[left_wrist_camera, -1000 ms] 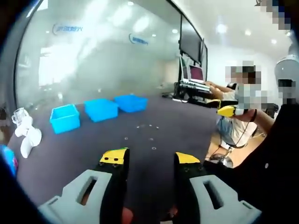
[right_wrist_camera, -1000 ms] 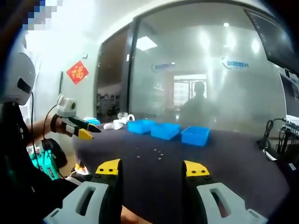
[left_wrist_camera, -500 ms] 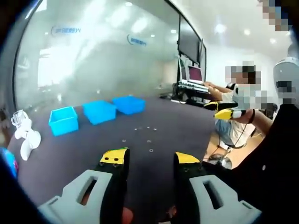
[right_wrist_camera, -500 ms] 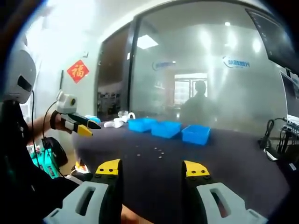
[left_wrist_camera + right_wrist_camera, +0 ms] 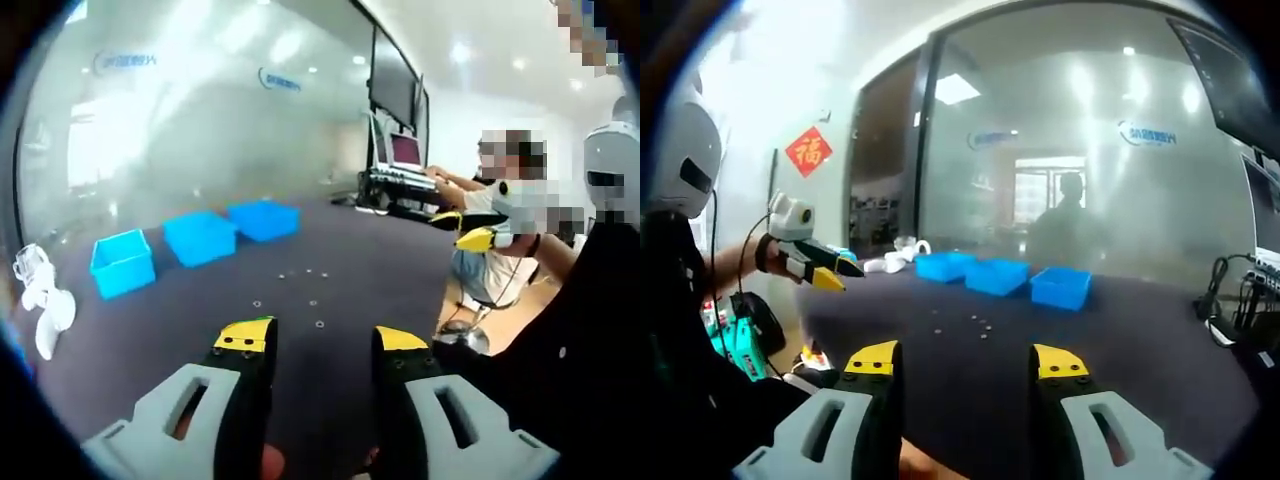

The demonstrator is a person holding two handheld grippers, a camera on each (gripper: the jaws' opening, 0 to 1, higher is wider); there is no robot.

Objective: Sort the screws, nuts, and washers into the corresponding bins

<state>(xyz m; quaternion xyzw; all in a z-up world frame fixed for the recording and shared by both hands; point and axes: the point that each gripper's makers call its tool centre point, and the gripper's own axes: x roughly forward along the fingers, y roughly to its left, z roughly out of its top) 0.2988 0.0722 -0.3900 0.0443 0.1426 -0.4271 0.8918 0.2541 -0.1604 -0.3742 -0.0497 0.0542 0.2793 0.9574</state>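
Screws, nuts and washers: small loose pieces are scattered on the dark desk, in front of the row of blue bins; which piece is which kind cannot be told. The same scatter is seen in the right gripper view, again on the near side of the bins.
Bins: three blue bins are lined up on the desk behind the scatter. In the left gripper view they are marked as the nearest bin, the middle bin and the far bin. In the right gripper view the row is seen in front of a frosted glass wall.
Left claw: held above the desk on the near side of the scatter, yellow-tipped jaws spread apart, nothing between them. It is also seen from the right gripper view, held in a hand off the desk's edge, well apart from the bins; its jaws look nearly closed there, though that cannot be told for certain.
Right claw: held above the desk short of the scatter, jaws spread, nothing pinched. It is also caught in the left gripper view, beyond the desk's far edge.
White objects: pale items lie beside the nearest bin, at the desk's edge.
Monitors: screens stand past the far bin.
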